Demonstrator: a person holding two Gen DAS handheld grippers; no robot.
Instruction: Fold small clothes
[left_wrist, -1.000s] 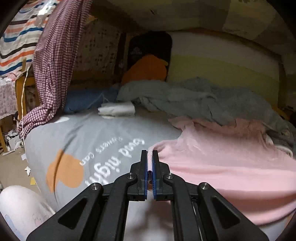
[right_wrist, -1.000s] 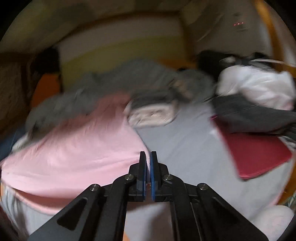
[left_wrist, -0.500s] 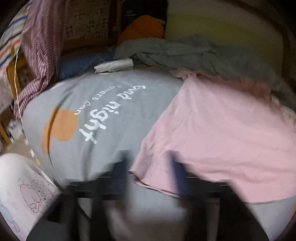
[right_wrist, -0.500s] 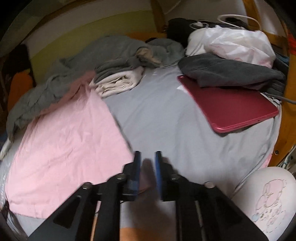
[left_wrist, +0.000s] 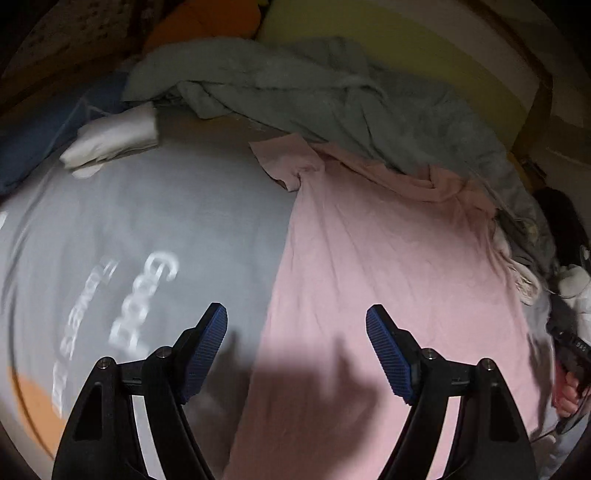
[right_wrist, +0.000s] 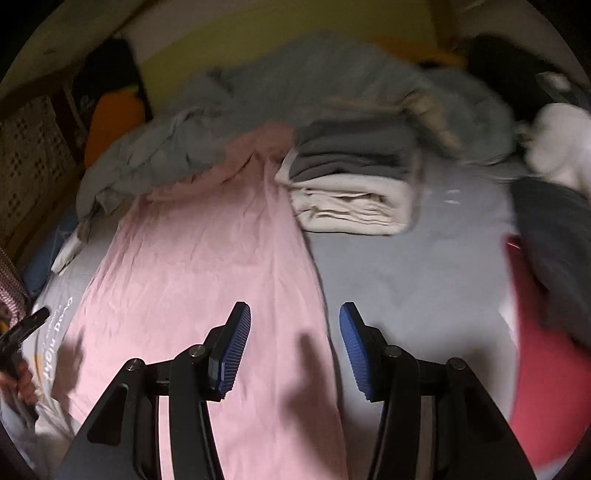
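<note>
Pink T-shirt (left_wrist: 388, 258) spread flat, unfolded, mid-frame; folded stack (right_wrist: 351, 192) done upper right. Left gripper (left_wrist: 295, 350) and right gripper (right_wrist: 294, 347) spread wide, holding nothing.

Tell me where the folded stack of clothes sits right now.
In the right wrist view, the folded stack sits on the grey bedsheet, right of the pink shirt, against the grey blanket.

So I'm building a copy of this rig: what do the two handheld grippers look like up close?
Both match. The left gripper and right gripper have matte black angular linkage arms with triangular cut-outs and silver screw heads at the pivots. Each finger ends in a blue, finely ribbed pad. No cables or printed markings show on them.
</note>
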